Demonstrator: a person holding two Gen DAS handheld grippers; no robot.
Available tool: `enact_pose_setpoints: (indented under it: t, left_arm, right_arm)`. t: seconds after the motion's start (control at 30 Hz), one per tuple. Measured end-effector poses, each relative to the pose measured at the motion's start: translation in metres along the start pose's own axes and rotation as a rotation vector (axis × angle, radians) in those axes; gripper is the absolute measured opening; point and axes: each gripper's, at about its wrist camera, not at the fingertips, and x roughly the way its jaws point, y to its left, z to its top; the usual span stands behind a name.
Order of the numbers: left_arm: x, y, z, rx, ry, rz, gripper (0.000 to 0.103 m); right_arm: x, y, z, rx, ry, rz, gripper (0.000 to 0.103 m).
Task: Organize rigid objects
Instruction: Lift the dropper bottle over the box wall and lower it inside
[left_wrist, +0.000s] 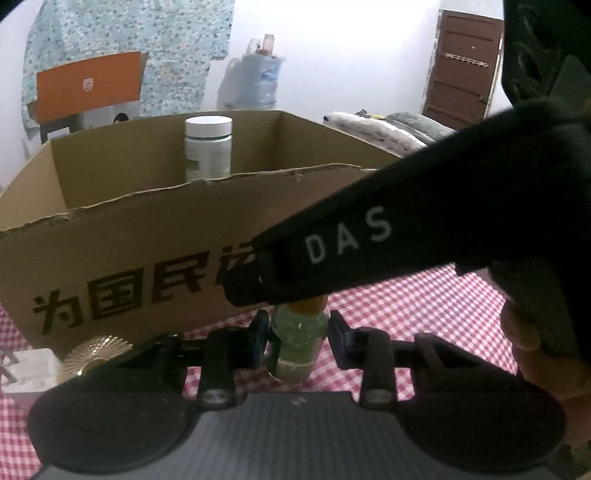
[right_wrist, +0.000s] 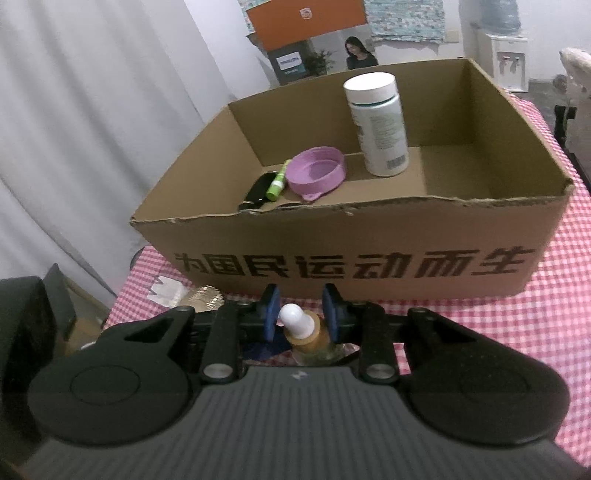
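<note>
A small glass dropper bottle (left_wrist: 297, 343) with green contents stands on the red checked cloth in front of the cardboard box (left_wrist: 147, 251). My left gripper (left_wrist: 300, 332) is shut on its body, a pad against each side. The right tool's black arm (left_wrist: 347, 240) reaches in from the right over the bottle's top. In the right wrist view, my right gripper (right_wrist: 300, 317) is shut on the bottle's wooden collar (right_wrist: 306, 338), just below the white rubber bulb (right_wrist: 293, 319). Inside the box (right_wrist: 369, 236) are a white pill bottle (right_wrist: 380, 125), a purple bowl (right_wrist: 316, 173), a green tube (right_wrist: 277, 182) and a black item (right_wrist: 256, 190).
A gold pleated disc (left_wrist: 98, 349) and a white block (left_wrist: 29, 369) lie at the box's left front corner. A hand (left_wrist: 535, 350) grips the right tool. Checked cloth (right_wrist: 554, 314) shows to the right of the box. A white curtain (right_wrist: 92, 129) hangs on the left.
</note>
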Motion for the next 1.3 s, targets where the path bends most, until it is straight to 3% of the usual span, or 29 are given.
enact_pose_setpoints:
  t: [0.4, 0.8, 1.13, 1.3]
  left_arm:
    - [0.016, -0.006, -0.01, 0.073, 0.049, 0.003, 0.037]
    - [0.018, -0.015, -0.01, 0.098, 0.029, 0.021, 0.033]
    - [-0.021, -0.03, 0.003, 0.132, -0.035, 0.038, 0.033]
    - [-0.055, -0.036, 0.037, 0.184, -0.095, 0.08, 0.033]
  right_arm:
    - [-0.025, -0.006, -0.004, -0.031, -0.02, -0.026, 0.026]
    - [-0.026, 0.001, -0.009, -0.088, -0.009, -0.035, 0.022]
    - [-0.059, 0.017, -0.005, -0.109, -0.062, -0.022, 0.02]
    - [-0.095, 0.034, 0.019, -0.149, -0.136, 0.029, 0.02]
